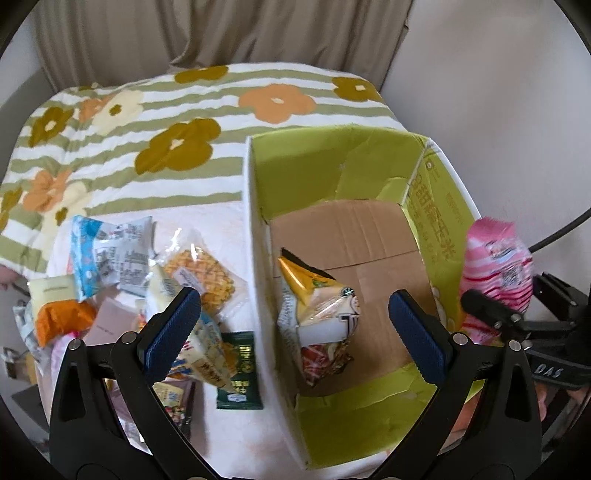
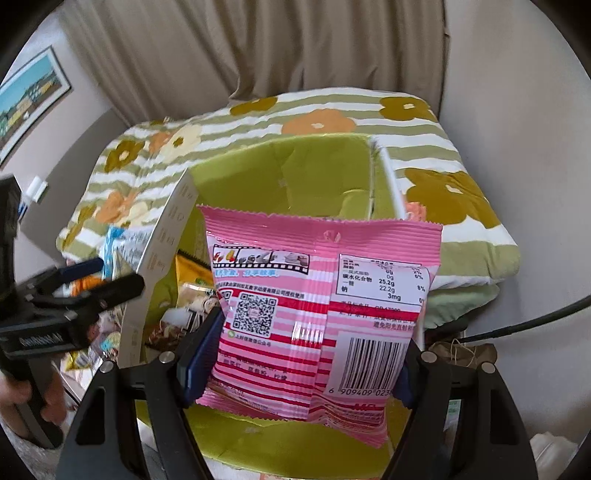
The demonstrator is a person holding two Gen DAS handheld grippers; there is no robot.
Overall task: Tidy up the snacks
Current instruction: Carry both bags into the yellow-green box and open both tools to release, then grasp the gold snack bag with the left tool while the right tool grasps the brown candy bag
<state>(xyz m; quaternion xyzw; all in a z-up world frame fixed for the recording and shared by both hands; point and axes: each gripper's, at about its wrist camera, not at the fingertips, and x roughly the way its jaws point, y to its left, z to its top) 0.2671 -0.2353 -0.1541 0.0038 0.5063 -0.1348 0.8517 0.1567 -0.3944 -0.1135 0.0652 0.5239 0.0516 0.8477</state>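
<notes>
Covering bed: striped flowered blanket (image 1: 155,122), curtain (image 1: 207,33) behind.

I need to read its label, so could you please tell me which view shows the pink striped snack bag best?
The right wrist view: the pink striped snack bag fills the centre, clamped in the right tool, its barcode and nutrition table facing the camera. The left wrist view shows only part of it, at the right edge beyond the green box.

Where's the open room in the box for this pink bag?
The cardboard floor is bare toward the far and right walls of the green box. The near-left corner holds the yellow snack packet. Outside the box, the snack pile is crowded. The right tongs hold the pink bag.
</notes>
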